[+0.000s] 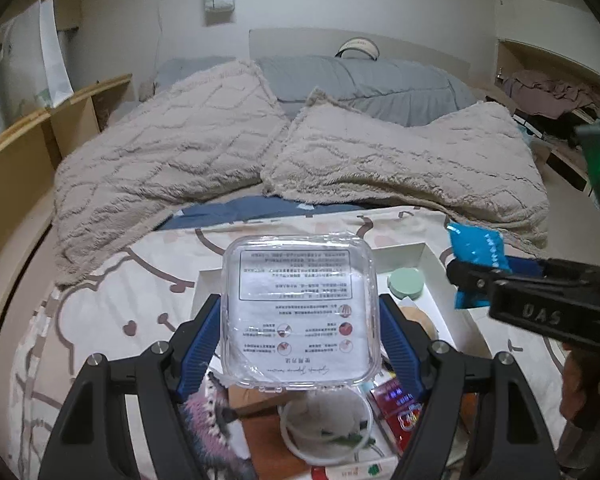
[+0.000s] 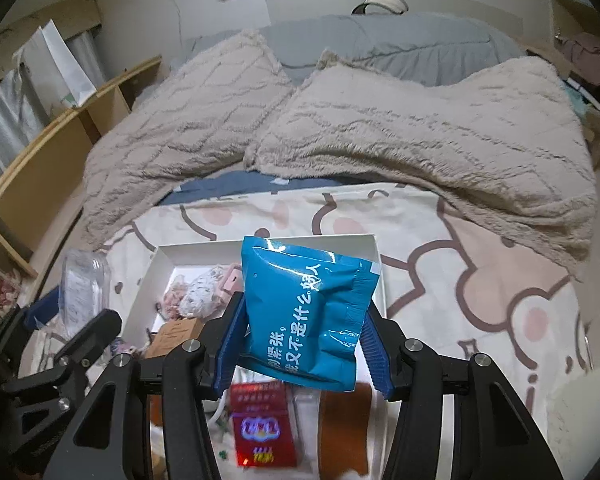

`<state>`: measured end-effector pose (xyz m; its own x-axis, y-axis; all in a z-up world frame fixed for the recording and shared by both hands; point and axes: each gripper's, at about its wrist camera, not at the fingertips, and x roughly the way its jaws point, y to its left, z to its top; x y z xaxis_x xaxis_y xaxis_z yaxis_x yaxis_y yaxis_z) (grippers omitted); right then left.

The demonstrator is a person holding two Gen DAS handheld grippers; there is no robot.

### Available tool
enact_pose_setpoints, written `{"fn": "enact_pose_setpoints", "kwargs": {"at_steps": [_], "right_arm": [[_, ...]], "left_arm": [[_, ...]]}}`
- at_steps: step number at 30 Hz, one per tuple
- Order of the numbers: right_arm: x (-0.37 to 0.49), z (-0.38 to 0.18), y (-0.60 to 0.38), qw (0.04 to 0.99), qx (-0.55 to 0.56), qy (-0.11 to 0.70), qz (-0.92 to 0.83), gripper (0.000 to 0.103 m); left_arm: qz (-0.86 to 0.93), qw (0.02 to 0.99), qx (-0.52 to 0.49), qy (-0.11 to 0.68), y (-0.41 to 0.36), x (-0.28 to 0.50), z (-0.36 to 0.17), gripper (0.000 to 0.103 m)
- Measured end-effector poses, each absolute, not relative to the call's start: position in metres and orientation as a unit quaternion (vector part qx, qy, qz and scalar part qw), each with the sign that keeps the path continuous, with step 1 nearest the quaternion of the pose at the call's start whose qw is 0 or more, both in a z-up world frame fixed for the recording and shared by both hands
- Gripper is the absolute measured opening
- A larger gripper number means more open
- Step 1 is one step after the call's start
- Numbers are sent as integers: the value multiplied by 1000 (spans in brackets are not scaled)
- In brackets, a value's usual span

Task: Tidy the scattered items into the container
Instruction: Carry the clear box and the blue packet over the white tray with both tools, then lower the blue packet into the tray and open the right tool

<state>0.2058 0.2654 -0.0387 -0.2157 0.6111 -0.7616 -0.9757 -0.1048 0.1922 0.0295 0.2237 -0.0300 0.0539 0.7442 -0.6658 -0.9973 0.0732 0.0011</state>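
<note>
In the left wrist view, the left gripper is clenched on a clear plastic case with a printed sheet inside; its blue pads press on both sides of the case, in the centre of the frame. Below and behind the case lies the white box, already holding a green round lid, a white ring and a red packet. At the right edge the other gripper shows with its load. In the right wrist view, the right gripper grasps a blue pouch in the lower centre, over the near part of the white box, which sits on the patterned bed sheet. The clear case appears at the left edge. The risk I see is that both loads come over the same box together: the grippers are near each other and may knock. The smooth hard case may slip from the pads, and the soft pouch may land on the rim and slide onto the sheet if it is released too early.
</note>
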Motion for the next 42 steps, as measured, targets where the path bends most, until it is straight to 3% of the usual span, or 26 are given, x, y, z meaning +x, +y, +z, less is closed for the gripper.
{"fn": "enact_pose_setpoints", "kwargs": {"at_steps": [24, 42], "right_arm": [[182, -132, 341, 545, -315, 381, 677, 54], [168, -142, 355, 506, -339, 396, 687, 54]], "left_arm": [[631, 662, -318, 250, 279, -4, -94, 76], [616, 663, -325, 275, 321, -3, -101, 76]]}}
